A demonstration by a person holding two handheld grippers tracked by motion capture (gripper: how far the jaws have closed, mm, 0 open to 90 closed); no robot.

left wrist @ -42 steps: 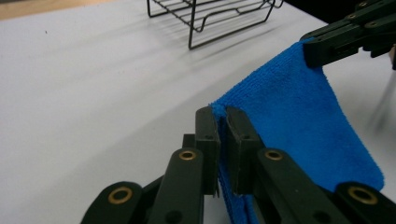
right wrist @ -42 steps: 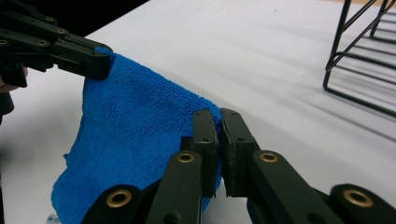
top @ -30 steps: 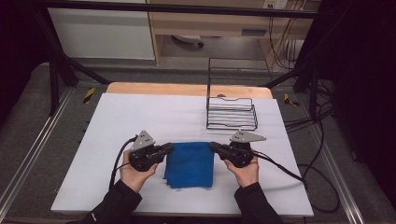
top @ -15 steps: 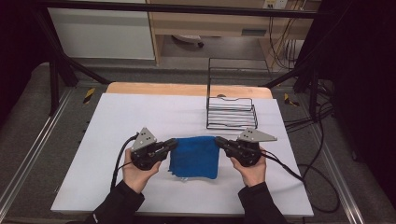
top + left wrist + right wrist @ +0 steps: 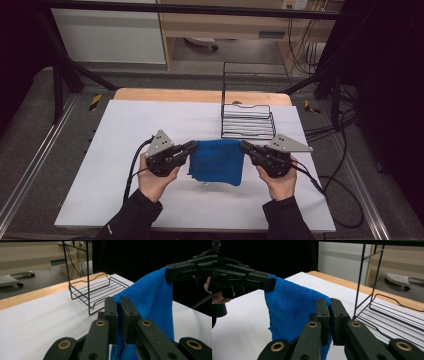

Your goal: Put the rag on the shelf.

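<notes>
One white table (image 5: 130,130), grey floor (image 5: 30,125)

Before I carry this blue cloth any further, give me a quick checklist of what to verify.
1. Left gripper shut on the blue cloth corner: ok.
2. Right gripper shut on the opposite corner: ok.
3. Cloth's top edge held level between both: ok.
4. Cloth's bottom edge off the table: cannot tell.
5. Wire rack apart from the cloth, behind it: ok.
6. Cloth caught on cables: cannot tell.
</notes>
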